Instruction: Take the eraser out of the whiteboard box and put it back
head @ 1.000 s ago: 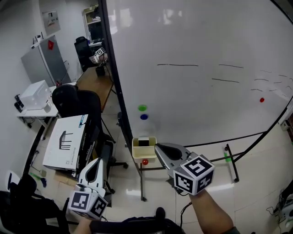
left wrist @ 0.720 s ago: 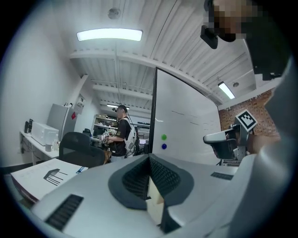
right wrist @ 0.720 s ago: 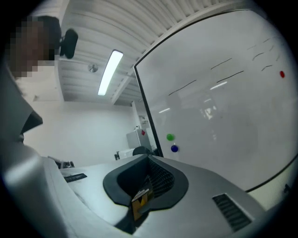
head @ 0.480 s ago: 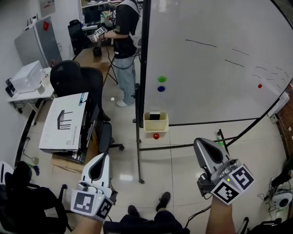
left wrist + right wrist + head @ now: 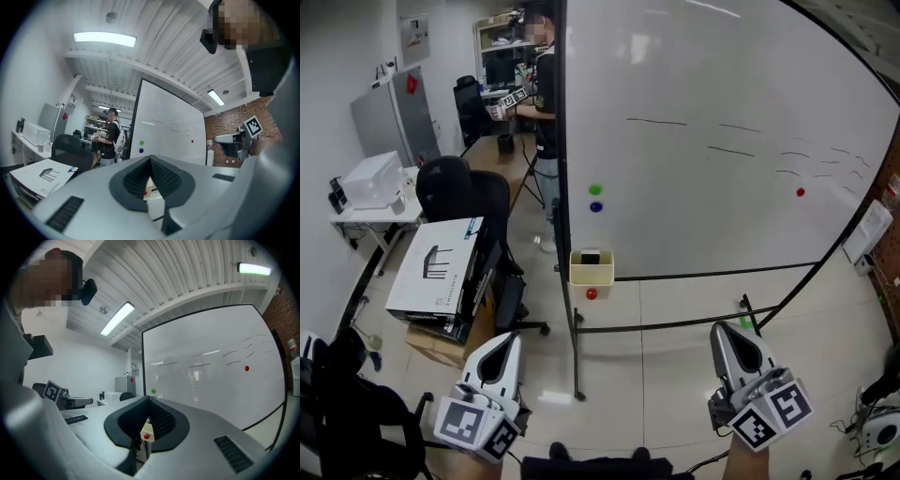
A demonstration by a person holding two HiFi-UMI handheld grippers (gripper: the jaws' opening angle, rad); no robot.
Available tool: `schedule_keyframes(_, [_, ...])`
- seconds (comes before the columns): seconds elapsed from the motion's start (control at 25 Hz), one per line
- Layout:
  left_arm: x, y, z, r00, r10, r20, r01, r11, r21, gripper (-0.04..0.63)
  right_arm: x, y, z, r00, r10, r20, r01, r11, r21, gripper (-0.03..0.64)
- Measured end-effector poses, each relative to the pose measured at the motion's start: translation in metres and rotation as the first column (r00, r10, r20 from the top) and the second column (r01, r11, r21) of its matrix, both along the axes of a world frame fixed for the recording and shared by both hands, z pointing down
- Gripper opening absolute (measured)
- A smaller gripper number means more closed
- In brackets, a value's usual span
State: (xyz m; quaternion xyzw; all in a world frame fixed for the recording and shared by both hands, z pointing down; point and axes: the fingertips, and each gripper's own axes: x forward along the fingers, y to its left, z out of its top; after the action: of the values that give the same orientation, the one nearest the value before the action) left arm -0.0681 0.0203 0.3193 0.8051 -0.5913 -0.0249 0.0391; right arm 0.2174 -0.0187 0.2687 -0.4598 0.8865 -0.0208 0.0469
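Tongs check: I see left tongs (image 5: 500, 345) and right tongs (image 5: 731, 336) both closed together, nothing between them, well apart from whiteboard (image 5: 722, 141). Whiteboard box (image 5: 592, 274) hangs at its lower left edge; dark eraser (image 5: 591, 258) sits inside.

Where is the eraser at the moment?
In the head view, the eraser sits in the pale box at the whiteboard's lower left corner, below the blue magnet.
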Motion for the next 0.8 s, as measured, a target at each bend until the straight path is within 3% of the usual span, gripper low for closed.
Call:
schedule_keyframes(0.4, [0.072,0.015,-0.009,0.999,0.03,0.021,-0.03,0.999,0.01,0.02,0.061,0.028,0.001,1.0,0.001,0.008,-0.001,1.0,0.013,0.017])
schedule_keyframes(0.8, [0.064,0.024,-0.008,0.999,0.028,0.031,-0.029,1.0,0.007,0.02,0.05,0.032,0.003,1.0,-0.008,0.016,0.008,1.0,0.0,0.017])
